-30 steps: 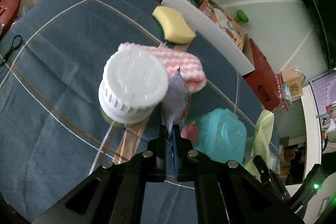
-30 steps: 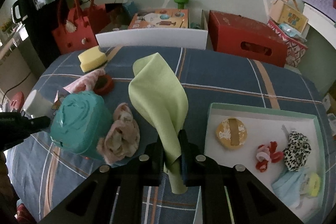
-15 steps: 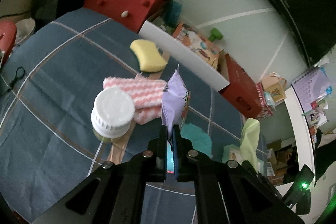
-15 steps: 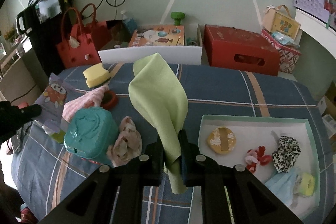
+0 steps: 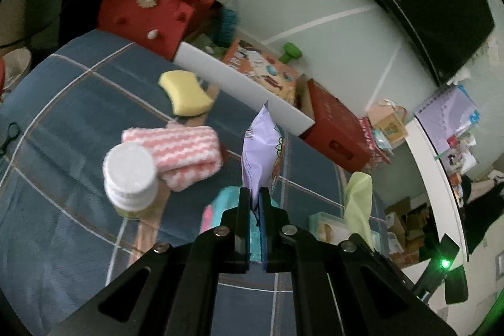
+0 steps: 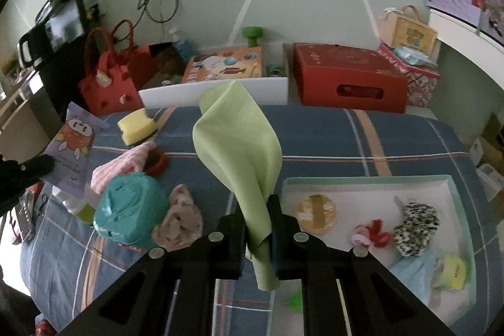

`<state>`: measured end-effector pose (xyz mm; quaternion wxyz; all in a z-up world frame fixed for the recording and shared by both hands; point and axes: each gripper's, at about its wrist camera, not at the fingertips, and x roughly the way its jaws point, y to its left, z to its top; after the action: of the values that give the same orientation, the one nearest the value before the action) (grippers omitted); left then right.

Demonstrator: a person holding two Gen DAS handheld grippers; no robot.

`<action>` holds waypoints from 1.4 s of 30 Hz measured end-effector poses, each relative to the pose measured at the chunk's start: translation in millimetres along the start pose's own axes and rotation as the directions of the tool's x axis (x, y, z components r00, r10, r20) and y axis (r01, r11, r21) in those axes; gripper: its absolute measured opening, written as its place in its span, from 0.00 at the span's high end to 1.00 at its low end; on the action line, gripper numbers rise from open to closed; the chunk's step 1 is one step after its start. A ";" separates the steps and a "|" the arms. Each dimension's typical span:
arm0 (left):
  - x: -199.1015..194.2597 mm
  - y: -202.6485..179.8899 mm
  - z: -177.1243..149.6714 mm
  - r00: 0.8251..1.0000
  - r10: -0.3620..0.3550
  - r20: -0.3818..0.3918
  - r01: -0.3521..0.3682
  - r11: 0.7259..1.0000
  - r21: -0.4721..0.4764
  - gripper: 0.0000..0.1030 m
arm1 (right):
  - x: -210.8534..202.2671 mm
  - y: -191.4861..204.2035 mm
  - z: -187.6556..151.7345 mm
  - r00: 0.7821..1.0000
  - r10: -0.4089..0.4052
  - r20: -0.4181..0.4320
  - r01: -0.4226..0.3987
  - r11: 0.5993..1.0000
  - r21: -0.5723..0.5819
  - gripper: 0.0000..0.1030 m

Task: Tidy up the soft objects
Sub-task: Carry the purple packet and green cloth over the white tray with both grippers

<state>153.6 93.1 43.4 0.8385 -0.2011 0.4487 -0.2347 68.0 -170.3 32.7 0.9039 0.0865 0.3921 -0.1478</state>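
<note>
My left gripper (image 5: 255,194) is shut on a purple cartoon packet (image 5: 261,153) and holds it up above the bed; the packet also shows in the right wrist view (image 6: 74,144). My right gripper (image 6: 256,207) is shut on a light green cloth (image 6: 242,153), held above the bed just left of the white tray (image 6: 371,178). The tray holds a round yellow pad (image 6: 316,213), a red-pink scrunchie (image 6: 371,235), a leopard scrunchie (image 6: 414,225) and a pale blue item (image 6: 415,270). On the bed lie a yellow sponge (image 5: 186,92), a pink striped towel (image 5: 182,150), a teal wipes pack (image 6: 129,210) and a pinkish plush rag (image 6: 181,219).
A white-capped jar (image 5: 130,175) stands beside the towel. A red ring (image 6: 156,161) lies by the towel. Behind the bed are a red bag (image 6: 108,81), a white board (image 6: 214,90) and a red box (image 6: 349,82).
My left gripper has risen with the purple packet, well above the jar and towel. My right gripper has lifted a little with the green cloth, showing more of the tray.
</note>
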 end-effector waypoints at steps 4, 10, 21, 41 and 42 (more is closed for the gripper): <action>3.4 -20.4 -2.7 0.999 -0.032 -0.003 0.032 0.998 0.053 0.96 | -6.5 -26.0 2.4 0.999 -0.049 0.011 0.048 0.997 0.055 0.88; 14.6 -54.8 -12.5 0.996 -0.084 -0.034 0.088 0.987 0.137 0.96 | -16.7 -67.5 3.4 0.990 -0.142 0.013 0.138 0.980 0.140 0.88; 58.8 -121.4 -43.6 0.978 -0.143 -0.153 0.179 0.950 0.257 0.96 | -30.8 -152.6 -10.4 0.957 -0.287 -0.035 0.284 0.909 0.306 0.88; 163.6 -153.6 -111.0 0.904 -0.165 -0.394 0.269 0.936 0.228 0.96 | 7.9 -215.0 -43.1 0.899 -0.386 -0.205 0.435 0.837 0.332 0.88; 168.1 -151.0 -112.9 0.899 -0.165 -0.406 0.270 0.938 0.215 0.96 | 11.0 -215.3 -45.1 0.899 -0.381 -0.217 0.435 0.838 0.330 0.88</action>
<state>107.8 -139.8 -42.8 0.7224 -0.0864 0.5421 -0.4205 -27.8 -362.9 -14.6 0.7881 0.1799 0.4300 -0.4022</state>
